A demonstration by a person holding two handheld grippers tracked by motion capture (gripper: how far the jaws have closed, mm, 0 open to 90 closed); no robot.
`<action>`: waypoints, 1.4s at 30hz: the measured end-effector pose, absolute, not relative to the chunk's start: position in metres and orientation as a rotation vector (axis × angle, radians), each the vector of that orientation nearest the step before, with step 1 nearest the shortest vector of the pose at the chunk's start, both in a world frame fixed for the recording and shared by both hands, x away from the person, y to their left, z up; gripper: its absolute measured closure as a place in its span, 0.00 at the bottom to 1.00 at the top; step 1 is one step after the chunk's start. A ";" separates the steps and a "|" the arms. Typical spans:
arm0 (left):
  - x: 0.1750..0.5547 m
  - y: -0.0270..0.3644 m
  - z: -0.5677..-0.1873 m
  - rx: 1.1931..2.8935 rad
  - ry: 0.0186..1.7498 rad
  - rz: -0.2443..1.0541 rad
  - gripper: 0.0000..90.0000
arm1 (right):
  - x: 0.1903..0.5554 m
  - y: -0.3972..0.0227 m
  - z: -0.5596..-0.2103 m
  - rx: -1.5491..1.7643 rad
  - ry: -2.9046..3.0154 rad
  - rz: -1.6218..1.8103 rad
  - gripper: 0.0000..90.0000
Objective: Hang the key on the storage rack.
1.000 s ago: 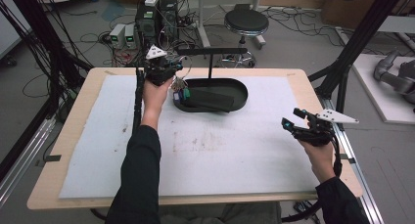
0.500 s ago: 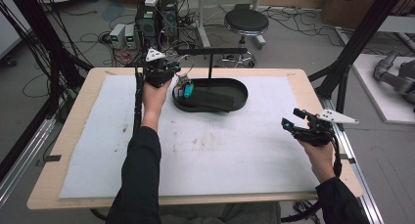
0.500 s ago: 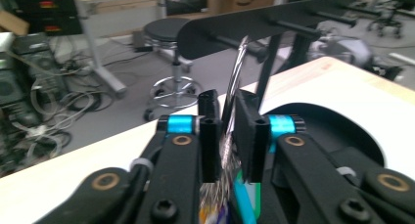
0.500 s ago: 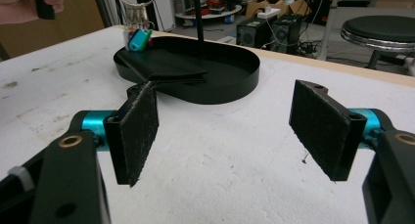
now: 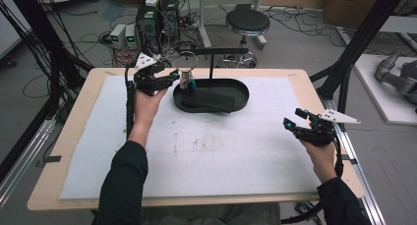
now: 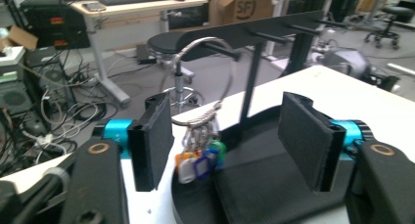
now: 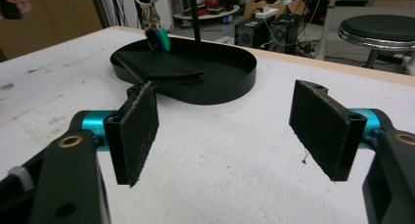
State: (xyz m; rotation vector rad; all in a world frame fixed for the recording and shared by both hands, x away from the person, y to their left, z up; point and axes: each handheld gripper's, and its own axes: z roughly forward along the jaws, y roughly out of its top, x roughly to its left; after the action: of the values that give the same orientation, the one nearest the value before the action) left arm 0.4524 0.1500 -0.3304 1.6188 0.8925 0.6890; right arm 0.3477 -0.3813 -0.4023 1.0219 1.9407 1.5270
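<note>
A wire key ring (image 5: pixel 186 67) with coloured tags (image 6: pixel 198 161) hangs from a peg of the black stand (image 5: pixel 216 51), over the left end of the black oval tray (image 5: pixel 242 90). My left gripper (image 5: pixel 169 78) is just left of the bunch. Its jaws have just been opening and stand apart, and the pads (image 6: pixel 154 136) touch nothing. The tags dangle a little beyond them. My right gripper (image 5: pixel 294 123) hovers open over the white mat near the right edge, holding nothing between its pads (image 7: pixel 137 131). The tray (image 7: pixel 244 72) and the tags (image 7: pixel 159 38) lie ahead of it.
A flat black folded item (image 5: pixel 209 101) lies in the tray. The stand's post (image 5: pixel 211 70) rises from the tray's back. A white foam mat (image 5: pixel 206 151) covers the wooden table. A stool (image 5: pixel 247 22), computers and cables are on the floor behind.
My left gripper has let go of the key bunch and drawn back to the left, its jaws spread. The ring now hangs free on the peg. The right hand has not moved.
</note>
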 end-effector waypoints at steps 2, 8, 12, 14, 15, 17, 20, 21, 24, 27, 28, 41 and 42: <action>0.441 0.154 -0.330 1.620 0.864 0.680 0.38 | 0.348 -0.381 -0.402 1.021 1.940 1.525 0.30; 0.402 0.167 -0.331 1.639 0.791 0.687 0.31 | 0.350 -0.380 -0.402 1.015 1.946 1.508 0.30; 0.373 0.176 -0.340 1.637 0.748 0.716 0.28 | 0.350 -0.380 -0.401 1.012 1.955 1.480 0.30; 0.359 0.180 -0.347 1.644 0.734 0.733 0.27 | 0.350 -0.380 -0.400 1.013 1.953 1.474 0.30; 0.353 0.182 -0.351 1.648 0.730 0.735 0.27 | 0.350 -0.380 -0.400 1.014 1.954 1.469 0.30; 0.341 0.186 -0.359 1.652 0.725 0.739 0.27 | 0.350 -0.380 -0.399 1.012 1.955 1.460 0.30; 0.326 0.192 -0.371 1.658 0.726 0.746 0.27 | 0.350 -0.379 -0.399 1.006 1.962 1.448 0.30; 0.322 0.195 -0.375 1.661 0.729 0.744 0.27 | 0.350 -0.378 -0.400 1.000 1.963 1.441 0.29; 0.314 0.203 -0.385 1.656 0.751 0.743 0.27 | 0.351 -0.377 -0.400 1.002 1.968 1.434 0.29; 0.310 0.211 -0.393 1.652 0.782 0.738 0.27 | 0.351 -0.376 -0.400 1.007 1.972 1.428 0.29; 0.309 0.213 -0.395 1.650 0.791 0.735 0.27 | 0.351 -0.376 -0.400 1.008 1.972 1.428 0.29; 0.312 0.217 -0.409 1.675 0.800 0.746 0.27 | 0.354 -0.373 -0.403 1.008 1.998 1.401 0.29; 0.313 0.217 -0.409 1.675 0.797 0.746 0.27 | 0.354 -0.373 -0.403 1.006 2.000 1.398 0.29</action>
State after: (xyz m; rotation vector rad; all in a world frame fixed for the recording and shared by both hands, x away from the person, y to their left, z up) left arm 0.3128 0.2168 -0.4094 1.6749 0.7974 0.7455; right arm 0.3545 -0.3734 -0.4027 1.0061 1.9999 1.3982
